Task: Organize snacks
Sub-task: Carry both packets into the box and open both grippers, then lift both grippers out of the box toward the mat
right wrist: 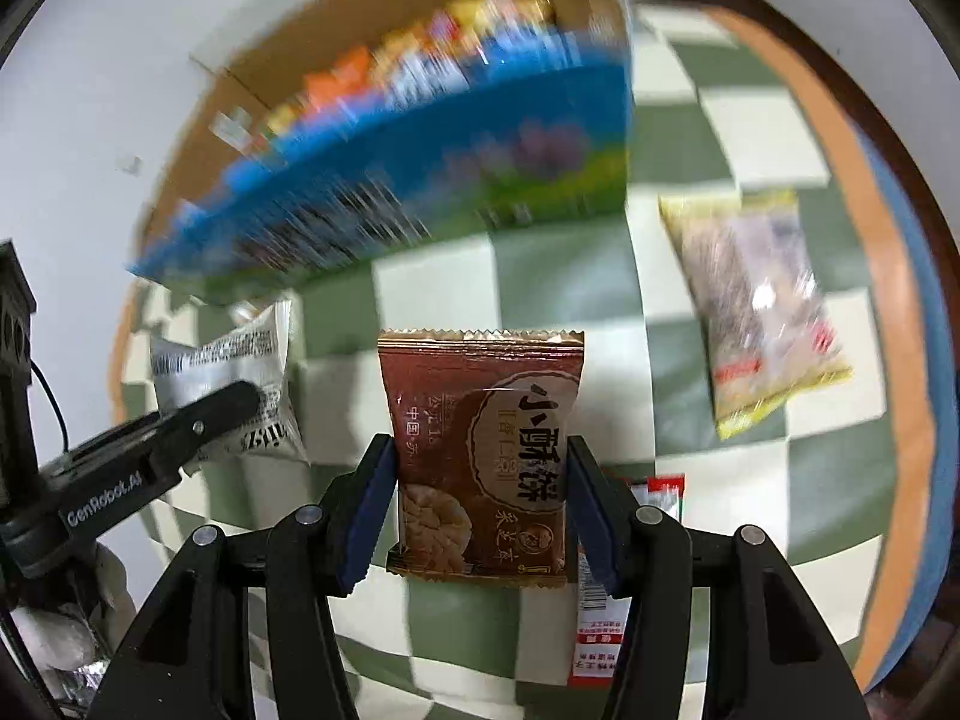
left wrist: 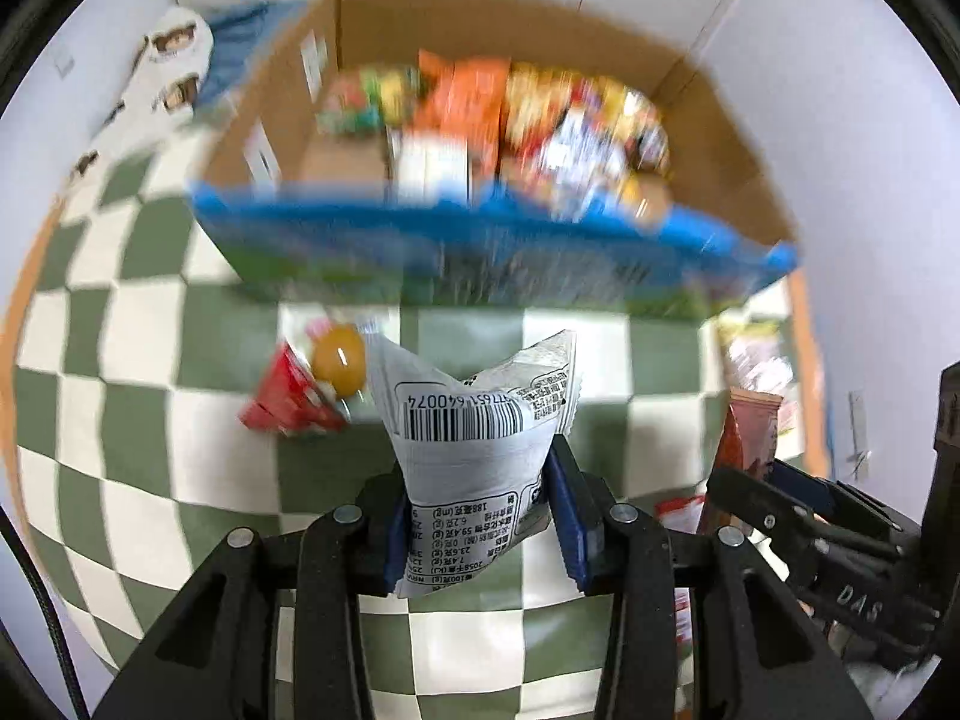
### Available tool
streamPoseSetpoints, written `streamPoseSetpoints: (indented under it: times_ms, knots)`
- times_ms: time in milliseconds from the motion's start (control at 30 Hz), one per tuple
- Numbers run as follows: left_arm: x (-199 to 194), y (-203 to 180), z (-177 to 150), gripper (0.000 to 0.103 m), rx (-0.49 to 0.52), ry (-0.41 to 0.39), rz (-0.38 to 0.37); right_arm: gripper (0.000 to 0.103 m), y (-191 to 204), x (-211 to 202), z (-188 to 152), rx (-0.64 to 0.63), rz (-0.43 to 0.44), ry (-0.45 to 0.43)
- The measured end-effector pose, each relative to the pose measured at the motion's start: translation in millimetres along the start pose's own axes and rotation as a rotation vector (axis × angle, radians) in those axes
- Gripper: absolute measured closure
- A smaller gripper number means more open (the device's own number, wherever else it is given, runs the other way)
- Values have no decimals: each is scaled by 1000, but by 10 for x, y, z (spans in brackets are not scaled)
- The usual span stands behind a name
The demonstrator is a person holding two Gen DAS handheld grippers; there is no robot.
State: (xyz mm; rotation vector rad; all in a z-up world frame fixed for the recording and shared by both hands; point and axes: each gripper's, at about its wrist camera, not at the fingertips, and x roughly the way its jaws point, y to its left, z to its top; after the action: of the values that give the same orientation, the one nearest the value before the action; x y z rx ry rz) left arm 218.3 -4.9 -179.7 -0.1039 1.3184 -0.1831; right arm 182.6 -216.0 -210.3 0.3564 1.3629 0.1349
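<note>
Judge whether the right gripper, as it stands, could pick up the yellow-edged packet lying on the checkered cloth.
Probably not yet: the right gripper is shut on a brown snack packet. The yellow-edged packet itself lies uncovered.

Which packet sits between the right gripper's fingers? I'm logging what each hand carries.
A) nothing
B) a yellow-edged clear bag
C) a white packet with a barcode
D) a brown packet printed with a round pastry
D: in the right wrist view the right gripper pinches the brown packet, while the white packet is in the left gripper.
</note>
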Motion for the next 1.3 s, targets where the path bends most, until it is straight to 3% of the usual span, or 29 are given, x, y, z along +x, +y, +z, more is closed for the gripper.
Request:
streamPoseSetpoints:
  times_ms: [133, 200, 400, 633, 800, 1033, 1067, 1167, 1200, 1233, 1300]
  knots:
    - [-523, 9, 366, 66, 15, -88, -24, 44, 213, -484, 315, -14, 52, -96]
    - [-672, 8, 546, 66, 21, -123, 6, 44, 289, -648, 489, -23, 65, -132]
    - [-567, 136, 1099, 65, -6, -114, 86, 44, 543, -775, 1178, -64, 1, -205]
    - [1, 471, 1570, 65, -66, 9, 155, 44, 526, -368, 1719, -79, -99, -144]
    - [373, 643, 1667, 65, -89, 68, 184, 44, 390, -13, 1906, -55, -138, -86]
    - [603, 685, 1675, 63, -87, 127, 189, 43, 267, 288, 2008, -48, -163, -12]
    - [609, 666, 1670, 63, -80, 129, 183, 42, 250, 349, 2014, -47, -165, 16]
    - [626, 642, 1680, 52, -79, 128, 180, 17, 235, 447, 2005, -45, -176, 64]
    - [616, 635, 1681, 41, -82, 119, 176, 11, 247, 464, 2003, -50, -186, 68]
    - [614, 633, 1691, 30, -82, 116, 178, 10, 244, 477, 2002, -49, -192, 69]
    - [592, 613, 1694, 29, -81, 104, 177, 7, 231, 513, 2004, -43, -204, 81]
